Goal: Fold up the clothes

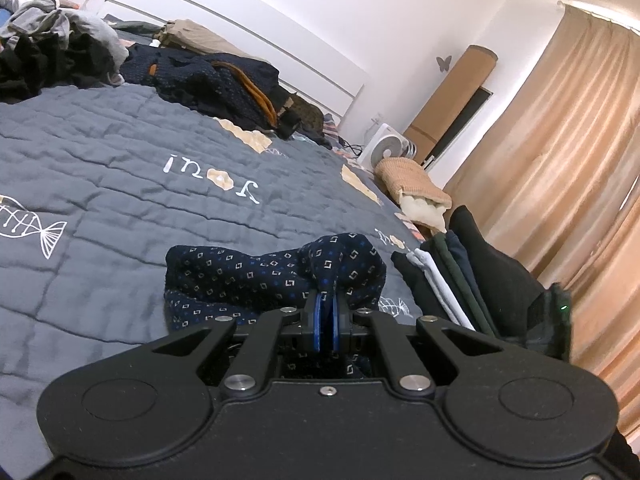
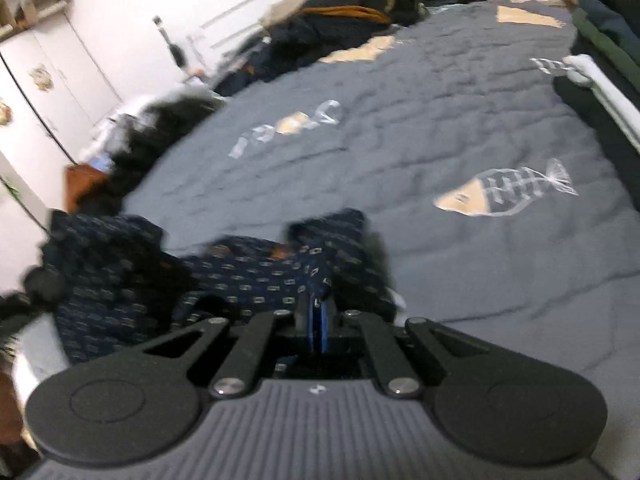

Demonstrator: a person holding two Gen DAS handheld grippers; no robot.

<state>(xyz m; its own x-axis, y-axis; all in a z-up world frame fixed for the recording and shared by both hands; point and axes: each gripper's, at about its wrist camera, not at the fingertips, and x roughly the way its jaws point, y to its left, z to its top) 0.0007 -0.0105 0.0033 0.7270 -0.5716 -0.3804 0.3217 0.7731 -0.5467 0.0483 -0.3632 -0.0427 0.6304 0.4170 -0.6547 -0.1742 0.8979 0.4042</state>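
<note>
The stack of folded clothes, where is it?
In the left wrist view, the stack of folded clothes stands at the right on the grey quilt, beside the patterned navy garment.

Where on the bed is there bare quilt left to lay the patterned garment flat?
The broad middle of the grey quilt is free, between the patterned navy garment in both grippers and the unfolded clothes heap along the headboard. It is crowded by the folded stack at one edge and the dark pile at the far corner.
</note>
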